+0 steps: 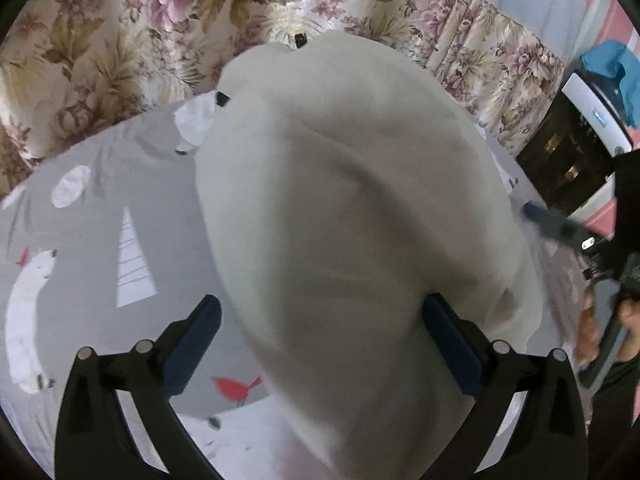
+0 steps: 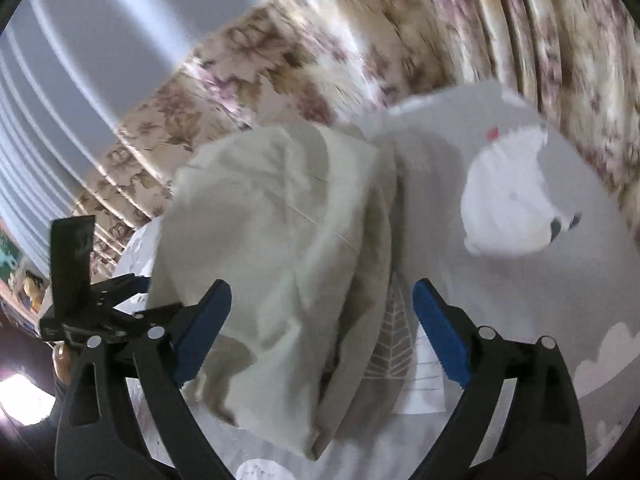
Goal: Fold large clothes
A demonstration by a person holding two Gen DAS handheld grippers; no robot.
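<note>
A large cream-white garment lies bunched on a grey bed sheet printed with polar bears, trees and red birds. In the left wrist view my left gripper is open, its blue-padded fingers wide apart on either side of the cloth, which lies between them. In the right wrist view the garment is a crumpled heap; my right gripper is open above its near edge. The right gripper also shows in the left wrist view, held in a hand at the right. The left gripper shows at the left of the right wrist view.
Floral curtains hang behind the bed. A dark appliance with a white top stands at the right, a blue cloth on it. A polar-bear print lies right of the garment on the sheet.
</note>
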